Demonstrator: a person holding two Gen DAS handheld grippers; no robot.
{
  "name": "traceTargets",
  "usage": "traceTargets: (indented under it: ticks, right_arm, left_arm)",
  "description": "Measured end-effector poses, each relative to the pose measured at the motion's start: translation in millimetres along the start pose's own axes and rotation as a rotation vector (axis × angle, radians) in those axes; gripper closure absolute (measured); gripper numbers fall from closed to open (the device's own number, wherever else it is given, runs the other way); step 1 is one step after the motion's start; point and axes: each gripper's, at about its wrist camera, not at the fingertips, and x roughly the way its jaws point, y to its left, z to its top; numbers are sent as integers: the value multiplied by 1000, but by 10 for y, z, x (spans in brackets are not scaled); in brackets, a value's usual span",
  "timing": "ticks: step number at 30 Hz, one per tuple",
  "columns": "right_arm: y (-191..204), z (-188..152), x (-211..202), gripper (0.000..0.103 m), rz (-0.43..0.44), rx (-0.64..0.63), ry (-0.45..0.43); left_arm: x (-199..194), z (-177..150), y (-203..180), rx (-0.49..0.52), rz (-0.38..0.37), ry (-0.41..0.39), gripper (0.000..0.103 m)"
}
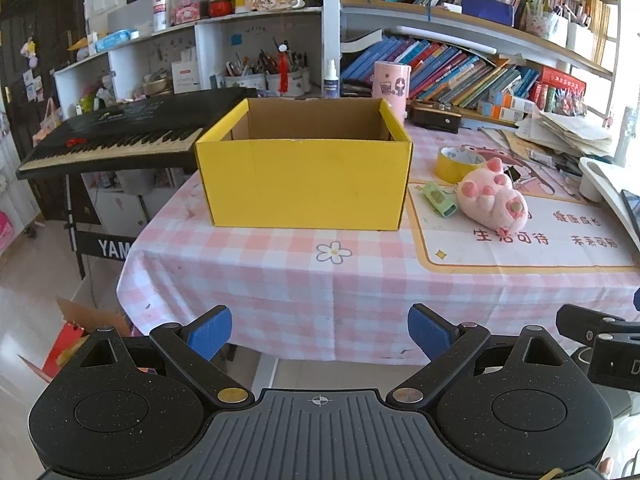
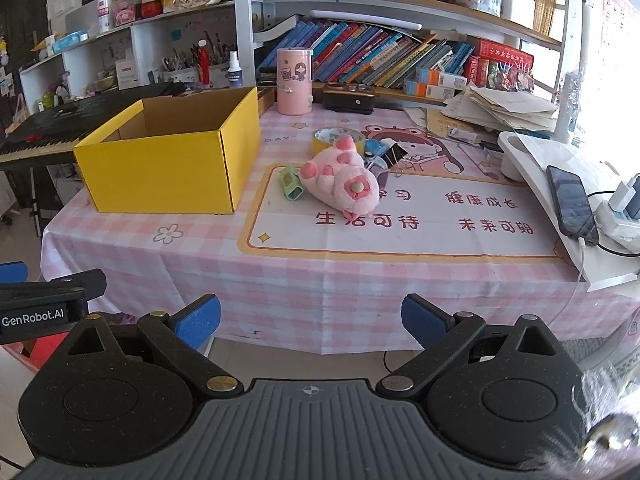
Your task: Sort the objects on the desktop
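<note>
A: Where does the yellow cardboard box [image 1: 304, 184] sit?

B: On the surface [image 1: 280, 280], which wears a pink checked cloth, near its front left corner. The box is open at the top, and as far as the views look in, its brown inside shows nothing.

A: And the things to sort?

B: All to the right of the box. Nearest it is a small green case [image 2: 291, 184], lying flat just beside the box's right wall. Next to that case, farther from the box, a pink plush toy [image 2: 340, 178] lies with its paws up. Behind the plush, a roll of yellow tape [image 2: 334, 139] lies flat, and black binder clips [image 2: 390, 155] sit to the right of the roll.

A: Anything behind the box?

B: A pink cylindrical tin [image 2: 294, 82] stands upright behind its right rear corner, with a black case [image 2: 348, 99] beside it. A black electric keyboard [image 1: 132, 132] stands to the left of the box, off the surface.

A: How are the claws?

B: The left claw [image 1: 320, 332] hangs in front of the surface's edge, facing the box, blue pads [image 1: 211, 330] spread wide, gripping nothing. The right claw [image 2: 310, 322] is likewise spread and empty, farther right of the box, facing the plush. A phone [image 2: 572, 204] lies on a white stand far to the right of the box.
</note>
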Motion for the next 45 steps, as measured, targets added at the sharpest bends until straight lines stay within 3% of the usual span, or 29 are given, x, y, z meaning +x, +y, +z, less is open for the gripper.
traceTargets:
  ticks: [11,28,45]
  right_arm:
    - [-106,-18,-39,9,-7,4,-6]
    - [-133,-60,-7,10,26,6,12]
    - [-375,-42,111,10,-14,37,24]
  left_arm:
    - [-11,-37,-81,10,-42,13,7]
    - [4,-63,-101,7,-34,29,7]
    - [186,18,-413,59,-72,49,8]
